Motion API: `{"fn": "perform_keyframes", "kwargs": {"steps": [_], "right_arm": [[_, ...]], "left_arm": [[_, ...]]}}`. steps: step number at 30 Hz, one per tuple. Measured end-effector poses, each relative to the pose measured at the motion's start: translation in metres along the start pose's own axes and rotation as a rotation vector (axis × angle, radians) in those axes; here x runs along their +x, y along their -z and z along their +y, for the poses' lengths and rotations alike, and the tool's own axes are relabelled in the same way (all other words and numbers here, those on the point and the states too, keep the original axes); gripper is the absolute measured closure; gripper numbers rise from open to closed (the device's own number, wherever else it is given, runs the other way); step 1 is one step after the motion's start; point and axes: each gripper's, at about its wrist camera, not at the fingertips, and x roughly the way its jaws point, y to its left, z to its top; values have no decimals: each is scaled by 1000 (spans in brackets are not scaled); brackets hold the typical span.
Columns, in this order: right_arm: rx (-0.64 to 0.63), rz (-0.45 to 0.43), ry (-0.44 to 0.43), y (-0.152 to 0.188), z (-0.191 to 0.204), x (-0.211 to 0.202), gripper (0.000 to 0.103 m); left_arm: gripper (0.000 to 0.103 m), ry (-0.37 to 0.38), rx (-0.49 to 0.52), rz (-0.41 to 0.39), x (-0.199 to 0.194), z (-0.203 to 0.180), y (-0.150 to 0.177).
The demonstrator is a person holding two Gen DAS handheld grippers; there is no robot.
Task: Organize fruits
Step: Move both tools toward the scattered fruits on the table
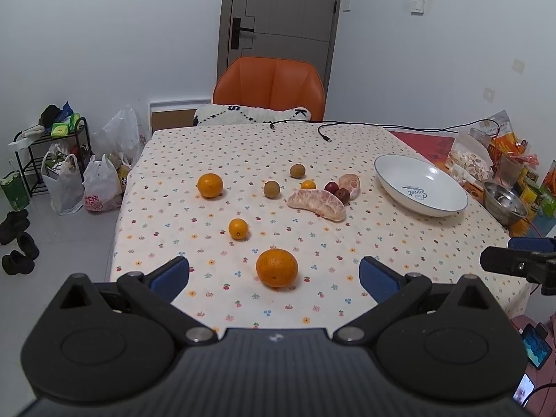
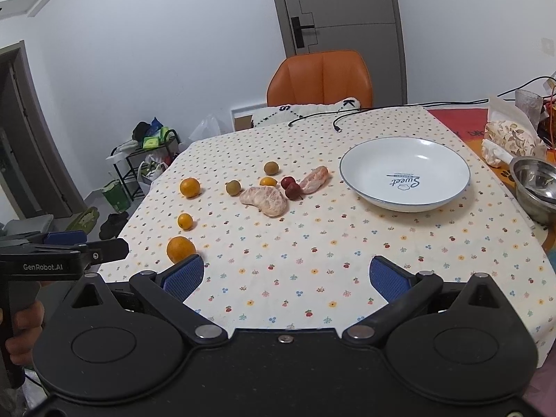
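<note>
Item 1: my left gripper (image 1: 274, 276), fingers spread wide, nothing between them. It hangs over the near edge of the table (image 1: 399, 243), and the nearest orange (image 1: 277, 267) sits on the cloth in line with the gap, apart from both blue pads (image 1: 172, 274).

Item 2: my right gripper (image 2: 286, 276), fingers likewise spread and empty, over bare flowered cloth.

Item 3: loose fruit, all on the cloth left of the white dish (image 1: 418, 184). Three oranges in a rough line: the nearest, a small one (image 1: 238, 228) behind it, a larger one (image 1: 210, 185) farther back. Two greenish-brown round fruits (image 1: 271, 188), a tiny orange one (image 1: 308, 185), two dark red fruits (image 1: 331, 187) touching each other, and two peeled pomelo pieces (image 1: 318, 204), the bigger lying against the red pair.

Item 4: the dish, empty, "Sweet" printed inside, well apart from the oranges.

View differences: the left wrist view takes in the shoes (image 1: 15, 239) on the floor, the plastic bags (image 1: 100, 184) and a phone (image 1: 537, 345) at lower right; it catches my right gripper's tip at its right edge. The right wrist view shows the hand (image 2: 22, 330) holding the left gripper's handle, the "GenRobot.AI" lettering on it, and the steel bowl (image 2: 537, 184) just right of the dish. An orange chair (image 2: 319, 78) stands behind the table in both.
</note>
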Motion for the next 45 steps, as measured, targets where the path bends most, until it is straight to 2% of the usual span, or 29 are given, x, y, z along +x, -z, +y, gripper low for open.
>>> {"fn": "perform_keyframes", "kwargs": {"steps": [45], "right_arm": [[-29, 26, 12, 5, 3, 8, 0]], "left_arm": [[0, 22, 7, 14, 6, -2, 5]]}}
